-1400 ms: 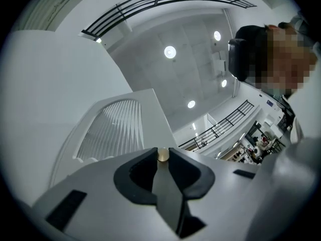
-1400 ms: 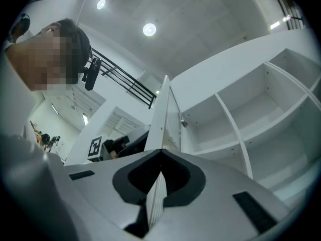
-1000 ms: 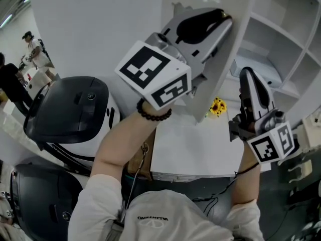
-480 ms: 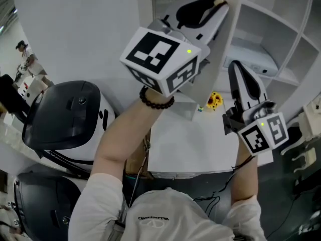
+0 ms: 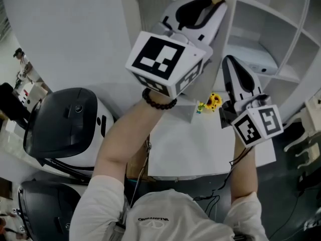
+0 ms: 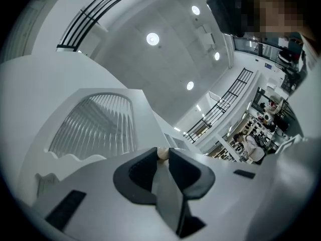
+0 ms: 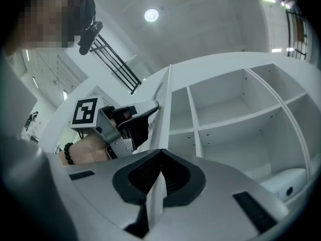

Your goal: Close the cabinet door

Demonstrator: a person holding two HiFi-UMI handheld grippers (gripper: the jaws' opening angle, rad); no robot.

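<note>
My left gripper (image 6: 163,158) clenched the edge of the cabinet door (image 6: 95,129), at its small knob (image 6: 162,153). Door stood ajar, swung out from the shelves (image 7: 225,109). My right gripper (image 7: 159,172) seemingly pinched the same edge lower down

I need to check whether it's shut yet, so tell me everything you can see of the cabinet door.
The cabinet door is a flat white panel, painted-looking, with an arched window of ribbed translucent material, scalloped along the bottom. It stands ajar, angled away from the open white shelves. The left gripper is closed on a small tan knob near its free edge.
</note>
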